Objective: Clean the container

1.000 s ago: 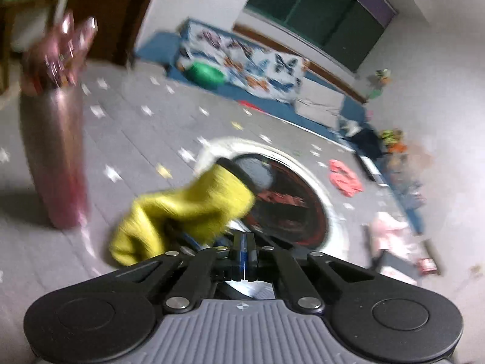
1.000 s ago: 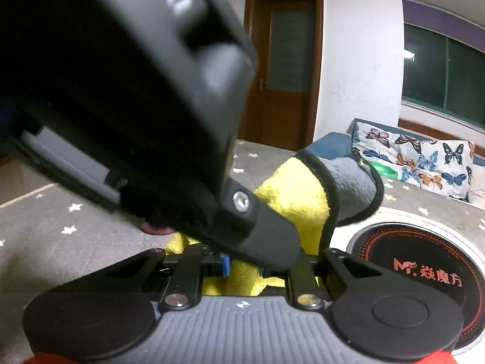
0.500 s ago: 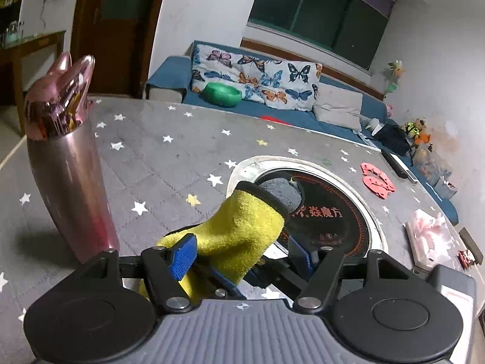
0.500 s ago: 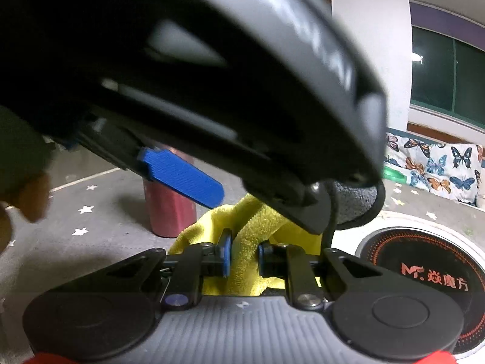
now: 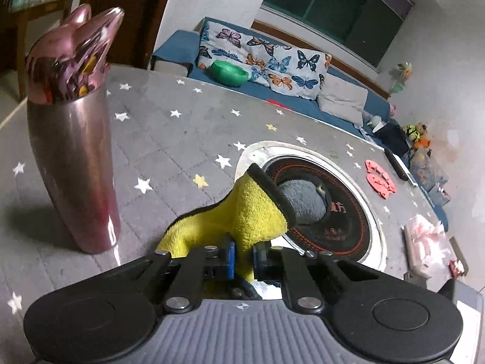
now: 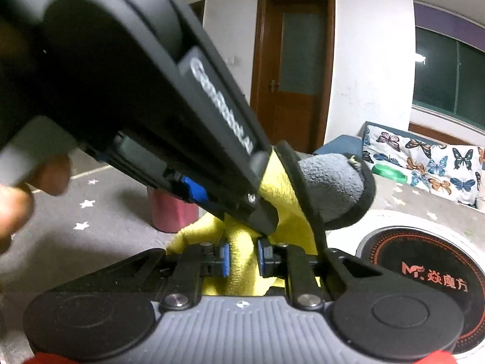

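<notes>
A tall pink metal bottle (image 5: pixel 75 163) with a shiny rabbit-ear lid stands upright on the grey star-patterned table at the left; its base shows in the right wrist view (image 6: pixel 172 212). A yellow and grey cloth (image 5: pixel 251 212) with black trim is held up between both grippers, right of the bottle. My left gripper (image 5: pixel 242 259) is shut on the cloth's lower part. My right gripper (image 6: pixel 242 257) is also shut on the cloth (image 6: pixel 242 261). The left gripper's body (image 6: pixel 151 91) crosses the right wrist view and hides much of the table.
A round black induction hob (image 5: pixel 333 212) is set in the table behind the cloth; it also shows in the right wrist view (image 6: pixel 424 267). Red pieces (image 5: pixel 379 179) and a pink packet (image 5: pixel 427 245) lie at the right. A sofa with a green bowl (image 5: pixel 229 72) stands behind.
My left gripper was open around the cloth half a second ago and has now shut on it. The cloth now stands more upright. The bottle has not moved.
</notes>
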`<control>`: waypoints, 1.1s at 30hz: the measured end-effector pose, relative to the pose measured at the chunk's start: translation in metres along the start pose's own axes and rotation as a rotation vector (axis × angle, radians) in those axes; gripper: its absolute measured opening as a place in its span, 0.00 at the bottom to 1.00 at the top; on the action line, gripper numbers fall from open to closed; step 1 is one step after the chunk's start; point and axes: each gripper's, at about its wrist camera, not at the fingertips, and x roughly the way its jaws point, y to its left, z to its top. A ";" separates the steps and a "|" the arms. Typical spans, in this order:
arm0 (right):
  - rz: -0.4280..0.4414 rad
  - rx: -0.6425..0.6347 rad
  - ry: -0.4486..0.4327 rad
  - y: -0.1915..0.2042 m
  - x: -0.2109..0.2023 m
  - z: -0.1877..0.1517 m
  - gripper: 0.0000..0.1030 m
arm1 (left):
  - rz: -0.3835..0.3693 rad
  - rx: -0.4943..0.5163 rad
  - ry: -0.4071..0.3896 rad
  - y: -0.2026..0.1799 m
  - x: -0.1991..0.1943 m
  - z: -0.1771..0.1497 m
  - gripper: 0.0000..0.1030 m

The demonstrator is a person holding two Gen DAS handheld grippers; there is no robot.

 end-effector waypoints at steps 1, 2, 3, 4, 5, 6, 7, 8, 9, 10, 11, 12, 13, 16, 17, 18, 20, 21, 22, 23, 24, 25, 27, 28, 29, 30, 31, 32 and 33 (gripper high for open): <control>-0.001 -0.003 -0.002 0.000 -0.001 0.000 0.16 | -0.005 -0.009 0.002 0.000 -0.002 0.000 0.11; -0.004 -0.007 -0.004 -0.001 -0.002 0.001 0.16 | -0.010 -0.015 0.005 0.000 -0.004 -0.001 0.11; -0.007 -0.015 -0.005 0.000 -0.003 0.000 0.16 | -0.013 -0.019 0.007 0.000 -0.006 -0.001 0.10; -0.014 -0.027 -0.004 0.002 -0.004 0.000 0.16 | -0.014 -0.021 0.006 -0.001 -0.007 -0.001 0.10; -0.022 -0.042 -0.004 0.005 -0.005 0.000 0.16 | -0.018 -0.025 0.005 -0.002 -0.009 -0.001 0.10; -0.031 -0.056 -0.006 0.007 -0.004 0.000 0.16 | -0.027 -0.031 0.007 -0.004 -0.010 0.000 0.10; -0.040 -0.067 -0.011 0.010 -0.003 -0.001 0.16 | -0.033 -0.034 0.009 -0.005 -0.011 0.000 0.10; -0.051 -0.075 -0.014 0.012 -0.002 0.002 0.16 | -0.039 -0.032 0.011 -0.007 -0.012 0.000 0.10; -0.063 -0.078 -0.016 0.014 0.001 0.004 0.16 | -0.046 -0.032 0.013 -0.009 -0.013 -0.001 0.10; -0.074 -0.077 -0.017 0.014 0.003 0.004 0.16 | -0.055 -0.032 0.017 -0.010 -0.013 -0.002 0.09; -0.081 -0.072 -0.014 0.012 0.006 0.005 0.16 | -0.068 -0.036 0.023 -0.011 -0.013 -0.003 0.06; -0.085 -0.066 -0.011 0.009 0.009 0.006 0.16 | -0.086 -0.045 0.032 -0.011 -0.013 -0.003 0.06; -0.086 -0.060 -0.006 0.008 0.012 0.006 0.16 | -0.097 -0.051 0.036 -0.011 -0.013 -0.003 0.06; -0.071 -0.027 0.002 -0.004 0.017 0.006 0.16 | -0.085 -0.046 0.024 -0.009 -0.011 -0.001 0.06; -0.058 -0.015 0.000 -0.005 0.016 0.006 0.16 | -0.084 -0.045 0.021 -0.008 -0.011 0.000 0.06; -0.052 -0.005 -0.004 -0.007 0.015 0.005 0.16 | -0.086 -0.044 0.017 -0.007 -0.013 0.001 0.06; -0.039 0.011 -0.011 -0.009 0.013 0.005 0.15 | -0.081 -0.044 0.002 -0.003 -0.016 0.002 0.08; -0.027 0.025 -0.014 -0.011 0.012 0.005 0.15 | -0.076 -0.040 -0.007 0.000 -0.018 0.002 0.12; -0.016 0.041 -0.017 -0.014 0.011 0.006 0.15 | -0.074 -0.038 -0.014 0.002 -0.020 0.002 0.15; -0.006 0.054 -0.018 -0.015 0.010 0.006 0.15 | -0.074 -0.040 -0.019 0.005 -0.022 0.002 0.23; 0.002 0.062 -0.018 -0.016 0.010 0.007 0.15 | -0.072 -0.038 -0.027 0.008 -0.024 0.001 0.35; 0.010 0.070 -0.020 -0.017 0.010 0.008 0.15 | -0.064 -0.029 -0.042 0.010 -0.027 -0.001 0.41; 0.041 0.102 -0.020 -0.022 0.007 0.009 0.15 | -0.047 -0.009 -0.069 0.012 -0.033 -0.003 0.50; 0.057 0.121 -0.017 -0.024 0.006 0.009 0.15 | -0.042 0.003 -0.080 0.014 -0.036 -0.005 0.52; 0.071 0.142 -0.015 -0.028 0.005 0.009 0.15 | -0.042 0.009 -0.090 0.016 -0.038 -0.007 0.58; 0.086 0.167 -0.011 -0.033 0.004 0.010 0.15 | -0.040 0.016 -0.100 0.018 -0.041 -0.009 0.68; 0.102 0.194 -0.006 -0.039 0.002 0.010 0.15 | -0.033 0.022 -0.112 0.021 -0.044 -0.011 0.75; 0.117 0.221 -0.001 -0.044 0.001 0.011 0.15 | -0.026 0.028 -0.124 0.024 -0.047 -0.014 0.85; 0.133 0.248 0.004 -0.048 -0.001 0.012 0.15 | -0.019 0.034 -0.136 0.027 -0.050 -0.016 0.90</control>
